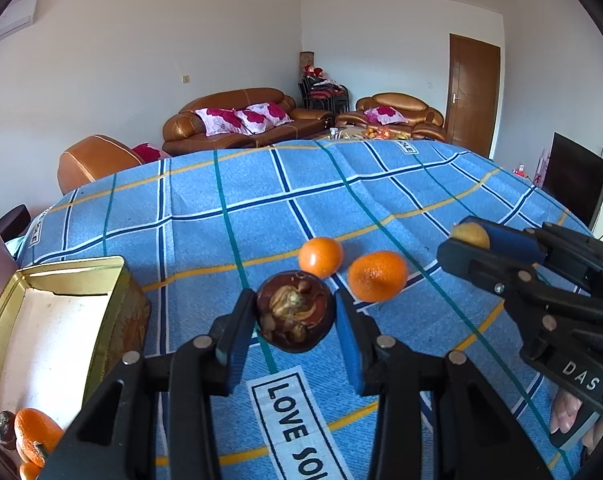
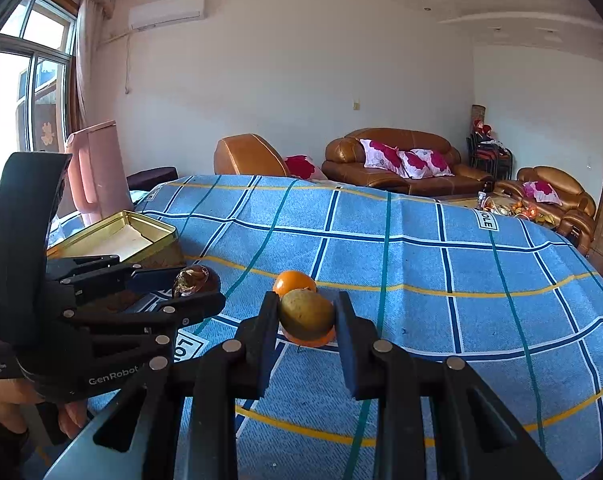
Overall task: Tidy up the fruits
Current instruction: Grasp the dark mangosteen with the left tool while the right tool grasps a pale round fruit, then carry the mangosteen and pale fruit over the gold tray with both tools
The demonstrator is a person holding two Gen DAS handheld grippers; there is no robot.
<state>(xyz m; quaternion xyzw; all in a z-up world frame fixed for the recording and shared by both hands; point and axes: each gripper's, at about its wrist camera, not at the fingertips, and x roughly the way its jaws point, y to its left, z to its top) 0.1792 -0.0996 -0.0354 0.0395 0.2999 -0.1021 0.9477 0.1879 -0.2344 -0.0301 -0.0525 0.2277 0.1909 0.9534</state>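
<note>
**Two fruits held, tin waiting at the left**

While you carry both loads, a loosened squeeze could drop either fruit onto the blue cloth (image 1: 261,208), where it may roll. Your left gripper (image 1: 295,312) clamps the dark mangosteen (image 1: 295,312) at lower centre; your right gripper (image 2: 306,316) pinches a yellow-green fruit (image 2: 307,314) (kind unclear). Two oranges (image 1: 321,257) lie just beyond, right of centre. At lower left sits the gold tin (image 1: 117,304), well apart.

A: Our left wrist view rides low over the blue checked cloth (image 1: 381,208), facing the sofa (image 1: 237,120).

B: Ours sits rightward, equally close; we share that cloth (image 2: 421,264), the gold tin (image 2: 113,236) and sofa (image 2: 401,160).
</note>
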